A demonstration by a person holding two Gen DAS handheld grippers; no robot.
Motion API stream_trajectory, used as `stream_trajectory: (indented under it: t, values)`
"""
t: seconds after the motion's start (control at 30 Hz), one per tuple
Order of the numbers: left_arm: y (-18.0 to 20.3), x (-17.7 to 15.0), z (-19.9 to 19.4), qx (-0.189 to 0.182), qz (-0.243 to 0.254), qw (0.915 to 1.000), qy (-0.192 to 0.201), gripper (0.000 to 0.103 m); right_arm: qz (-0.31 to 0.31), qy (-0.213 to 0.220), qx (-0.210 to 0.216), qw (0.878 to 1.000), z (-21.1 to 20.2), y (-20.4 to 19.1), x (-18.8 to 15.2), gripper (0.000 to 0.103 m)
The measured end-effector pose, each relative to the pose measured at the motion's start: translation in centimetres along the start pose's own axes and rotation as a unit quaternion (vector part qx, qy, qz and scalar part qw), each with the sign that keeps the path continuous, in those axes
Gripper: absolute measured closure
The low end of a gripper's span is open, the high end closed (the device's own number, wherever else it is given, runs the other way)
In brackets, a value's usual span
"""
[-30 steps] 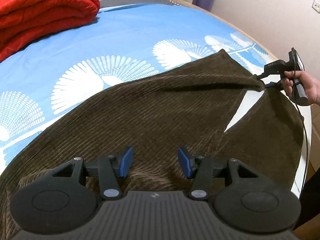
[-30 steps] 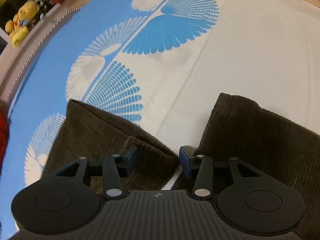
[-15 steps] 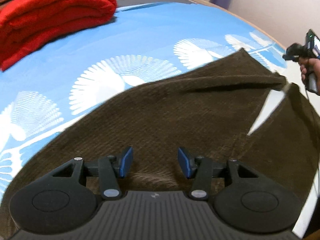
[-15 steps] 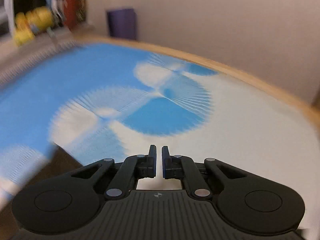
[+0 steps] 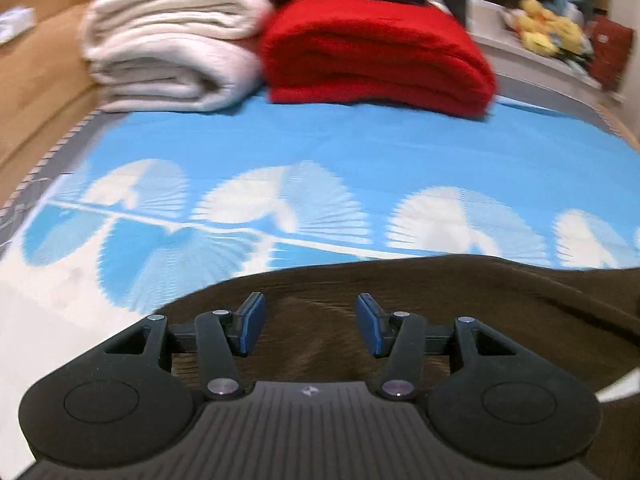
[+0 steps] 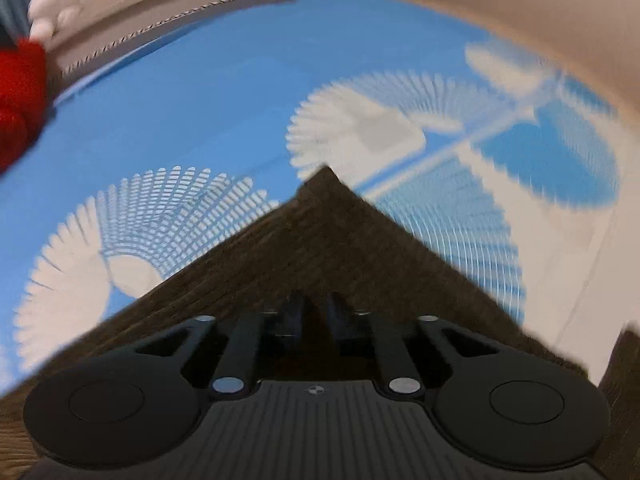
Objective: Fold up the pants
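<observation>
Keep the right tool [image 6: 312, 312] clamped on the pants [image 6: 320, 240] hem, left tool [image 5: 310, 328] wide, laying legs evenly.

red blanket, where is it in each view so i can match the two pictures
Left wrist: the red blanket lies folded at top centre, beside a white blanket, at the far end of the bed.
Right wrist: only a blurred red edge at the far left.
Shared landmark: the blue sheet with white fans, under the brown pants.
</observation>
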State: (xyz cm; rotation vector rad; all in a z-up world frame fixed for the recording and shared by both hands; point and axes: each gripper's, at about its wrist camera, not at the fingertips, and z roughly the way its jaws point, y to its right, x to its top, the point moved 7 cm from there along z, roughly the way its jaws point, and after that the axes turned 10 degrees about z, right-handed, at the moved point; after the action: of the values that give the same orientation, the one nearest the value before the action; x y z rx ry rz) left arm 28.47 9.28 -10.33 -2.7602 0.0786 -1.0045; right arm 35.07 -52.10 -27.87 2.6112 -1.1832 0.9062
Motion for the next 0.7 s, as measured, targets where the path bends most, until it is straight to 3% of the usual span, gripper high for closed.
stream_trajectory:
  t: [0.1, 0.27, 0.4, 0.47, 0.53, 0.6, 0.67, 0.7]
  values:
    - [-0.6, 0.0, 1.8, 0.023, 0.009, 0.9997, -0.01, 0.047, -0.015, 0.026, -0.018, 0.999, 1.1, -1.4, 0.8, 0.103]
    - [-2.5, 1.6, 2.6, 0.045, -0.003, 0.9989, 0.013, 0.048, -0.116, 0.064, -0.043, 0.99, 4.0, -5.1, 2.9, 0.102]
    - [-2.4, 2.4, 2.4, 0.02, -0.018, 0.9994, 0.023, 0.048, -0.134, 0.038, 0.002, 0.99, 5.3, -6.2, 5.5, 0.102]
    - [-2.2, 2.7, 2.3, 0.025, -0.008, 0.9992, 0.03, 0.048, -0.102, 0.026, 0.036, 0.994, 4.7, -5.2, 6.7, 0.102]
    - [-2.3, 2.9, 2.3, 0.024, -0.01, 0.9992, 0.031, 0.048, -0.034, 0.054, 0.056, 0.996, 2.7, -2.4, 7.9, 0.096]
    - [-2.7, 3.1, 2.1, 0.018, -0.024, 0.9991, 0.03, 0.048, 0.027, 0.091, 0.057, 0.994, 0.2, 1.5, 8.3, 0.087]
    - [-3.1, 3.2, 2.0, 0.016, -0.035, 0.9987, 0.031, 0.048, 0.085, 0.117, 0.045, 0.988, -2.0, 6.0, 7.7, 0.065]
    - [-3.2, 3.3, 1.9, 0.015, -0.038, 0.9987, 0.031, 0.048, 0.114, 0.124, 0.028, 0.985, -3.0, 8.7, 7.1, 0.064]
